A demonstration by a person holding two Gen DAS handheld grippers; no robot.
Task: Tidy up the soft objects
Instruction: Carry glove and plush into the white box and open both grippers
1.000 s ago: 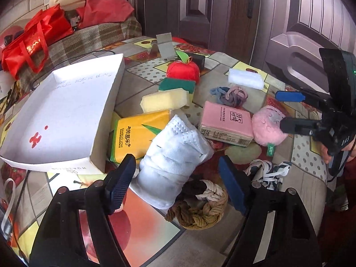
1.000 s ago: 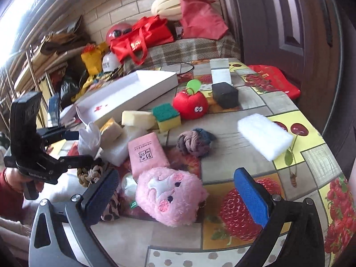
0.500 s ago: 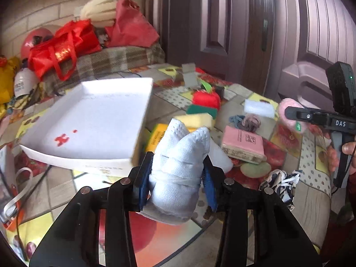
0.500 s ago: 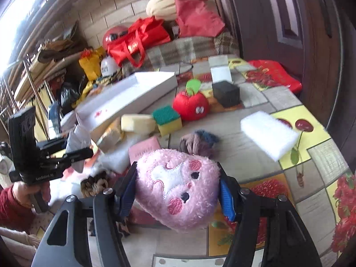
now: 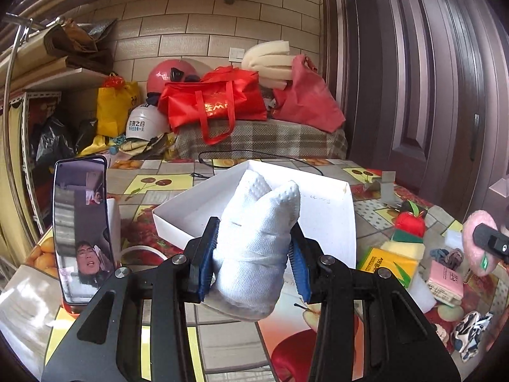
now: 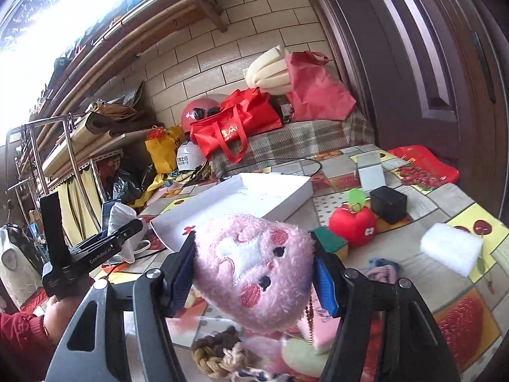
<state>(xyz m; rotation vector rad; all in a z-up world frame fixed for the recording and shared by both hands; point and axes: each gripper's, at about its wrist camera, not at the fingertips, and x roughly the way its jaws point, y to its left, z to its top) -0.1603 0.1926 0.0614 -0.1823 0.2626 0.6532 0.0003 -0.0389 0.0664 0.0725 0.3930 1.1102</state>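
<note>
1. The left gripper's (image 5: 253, 254) fingers clamped a rolled white knitted cloth (image 5: 254, 242), raised before the shallow white cardboard tray (image 5: 331, 203).
2. The right gripper's (image 6: 254, 273) fingers squeezed a fluffy pink plush toy (image 6: 254, 267) above the fruit-patterned bench (image 6: 445, 210).

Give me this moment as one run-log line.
left gripper: shut on white glove | right gripper: shut on pink plush | white tray: ahead, nothing placed in it yet

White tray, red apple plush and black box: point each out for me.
white tray (image 6: 280, 195): right wrist view, on its near side wall.
red apple plush (image 6: 351, 224): right wrist view, on its red body.
black box (image 6: 388, 203): right wrist view, on its front face.
</note>
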